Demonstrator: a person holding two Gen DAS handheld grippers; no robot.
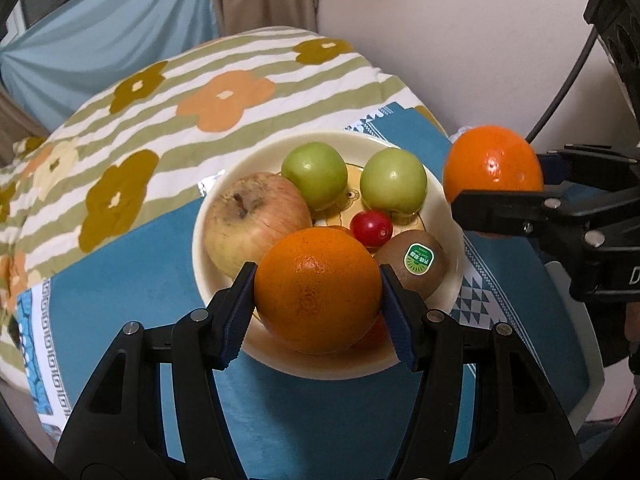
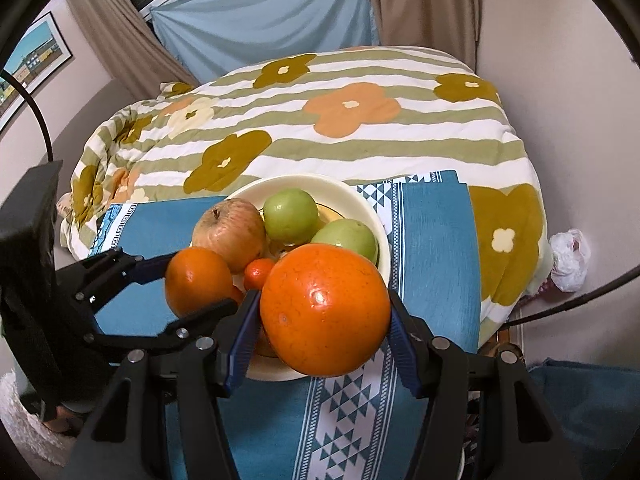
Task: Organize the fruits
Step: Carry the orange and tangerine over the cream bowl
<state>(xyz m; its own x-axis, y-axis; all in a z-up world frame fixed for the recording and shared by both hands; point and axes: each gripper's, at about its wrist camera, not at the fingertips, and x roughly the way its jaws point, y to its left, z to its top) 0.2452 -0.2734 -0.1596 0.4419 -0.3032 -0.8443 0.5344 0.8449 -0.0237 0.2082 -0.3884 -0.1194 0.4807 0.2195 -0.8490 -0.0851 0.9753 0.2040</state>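
Observation:
My left gripper (image 1: pixel 318 280) is shut on a large orange (image 1: pixel 316 304) and holds it over the near side of a cream bowl (image 1: pixel 256 156). In the bowl lie a pale red apple (image 1: pixel 248 220), two green fruits (image 1: pixel 314 174) (image 1: pixel 394 184), a small red fruit (image 1: pixel 371 228) and a stickered kiwi (image 1: pixel 416 266). My right gripper (image 2: pixel 323 304) is shut on a second orange (image 2: pixel 326 320), just right of the bowl (image 2: pixel 352 192). Each gripper also shows in the other view, the right gripper (image 1: pixel 496 178) and the left gripper (image 2: pixel 198 284). A small tangerine (image 2: pixel 258 274) sits low in the bowl.
The bowl rests on a blue patterned cloth (image 1: pixel 152 264) laid over a striped floral quilt (image 2: pixel 360 140). Behind hang a light blue sheet (image 2: pixel 260 20) and beige curtains. A white plastic bag (image 2: pixel 570 256) lies at the right, near a wall and a black cable.

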